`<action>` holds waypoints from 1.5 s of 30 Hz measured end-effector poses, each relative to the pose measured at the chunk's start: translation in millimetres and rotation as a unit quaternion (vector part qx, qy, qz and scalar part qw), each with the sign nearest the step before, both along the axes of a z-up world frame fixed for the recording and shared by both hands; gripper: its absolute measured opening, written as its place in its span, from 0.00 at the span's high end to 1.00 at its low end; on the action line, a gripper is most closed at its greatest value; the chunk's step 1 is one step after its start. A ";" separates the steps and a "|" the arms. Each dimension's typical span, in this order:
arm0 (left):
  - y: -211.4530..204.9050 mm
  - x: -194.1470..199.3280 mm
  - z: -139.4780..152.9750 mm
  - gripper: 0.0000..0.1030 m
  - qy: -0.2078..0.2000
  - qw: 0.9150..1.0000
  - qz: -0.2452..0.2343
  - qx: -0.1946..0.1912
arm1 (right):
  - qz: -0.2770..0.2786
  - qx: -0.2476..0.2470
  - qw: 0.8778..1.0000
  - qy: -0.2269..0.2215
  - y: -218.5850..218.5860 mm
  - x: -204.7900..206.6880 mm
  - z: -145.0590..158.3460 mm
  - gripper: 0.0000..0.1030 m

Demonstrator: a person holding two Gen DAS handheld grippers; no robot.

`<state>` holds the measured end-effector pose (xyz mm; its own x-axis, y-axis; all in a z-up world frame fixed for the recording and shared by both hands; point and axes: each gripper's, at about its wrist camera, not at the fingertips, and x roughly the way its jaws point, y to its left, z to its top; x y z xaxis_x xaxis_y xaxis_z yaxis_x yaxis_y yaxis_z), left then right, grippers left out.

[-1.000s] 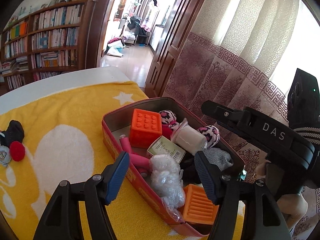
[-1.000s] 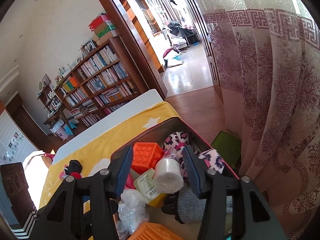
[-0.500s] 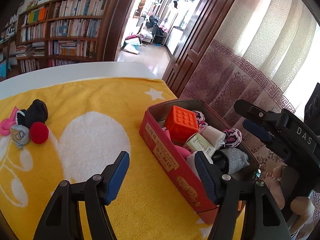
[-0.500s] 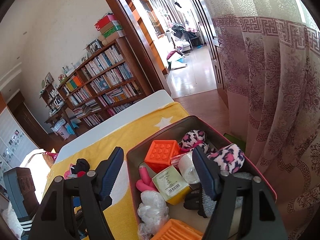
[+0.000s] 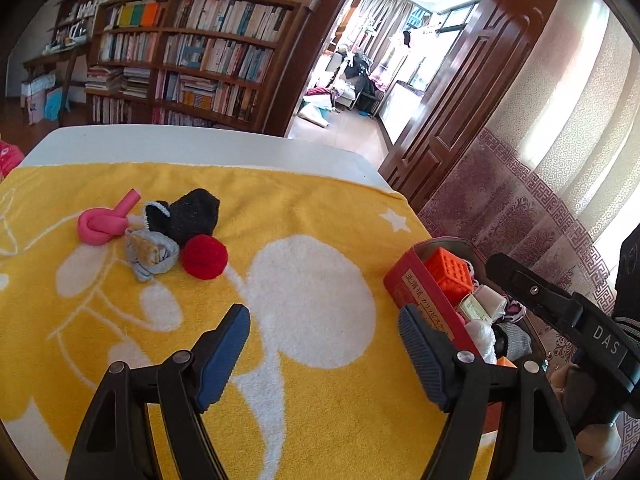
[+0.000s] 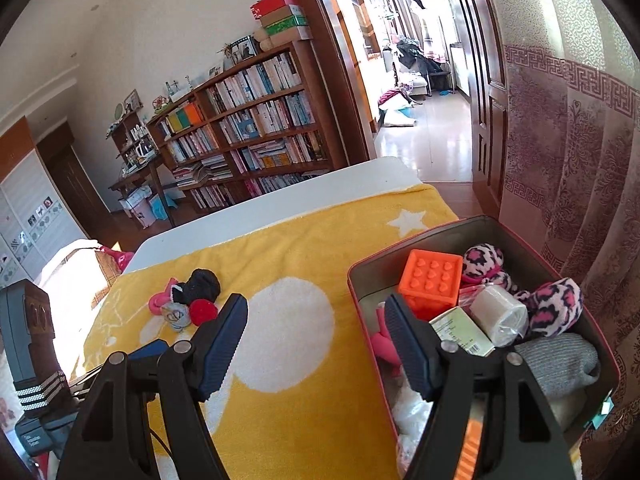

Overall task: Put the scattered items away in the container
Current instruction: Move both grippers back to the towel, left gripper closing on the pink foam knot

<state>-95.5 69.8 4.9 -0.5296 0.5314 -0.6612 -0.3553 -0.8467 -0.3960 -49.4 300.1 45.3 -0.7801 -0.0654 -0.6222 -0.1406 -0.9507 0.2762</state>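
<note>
Since the earlier frame, both grippers had swung from over the red metal tin (image 6: 568,240) toward the yellow towel (image 5: 304,208). Left gripper (image 5: 324,344): fingers apart, empty. Pink knotted foam tube (image 5: 100,224), grey sock (image 5: 150,254), black sock (image 5: 188,212) and red ball (image 5: 205,256) lay clustered, touching; approach low, isolating one. Right gripper (image 6: 316,340): fingers apart, empty.

The letters "DAS" stand in white on the black body of the right gripper (image 5: 576,320), seen from the left wrist just beyond the red box (image 5: 430,312). A pale strip label (image 5: 430,312) with dark Chinese characters runs along that box's outer side; the characters are too small to read surely. Inside the box, a small carton (image 6: 464,330) carries a barcode sticker, digits illegible.
</note>
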 end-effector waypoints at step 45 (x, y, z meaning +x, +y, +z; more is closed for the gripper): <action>-112.6 -156.6 -74.2 0.24 -0.038 0.987 0.081 -0.134 | 0.095 0.040 0.992 -0.074 -121.8 -83.0 -38.1 0.27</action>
<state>-252.2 -42.8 -69.2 -0.5369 0.2437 -0.8077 -0.1844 -0.9681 -0.1696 -132.4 178.2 7.2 -0.6576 -0.1485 -0.7386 0.0092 -0.9819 0.1892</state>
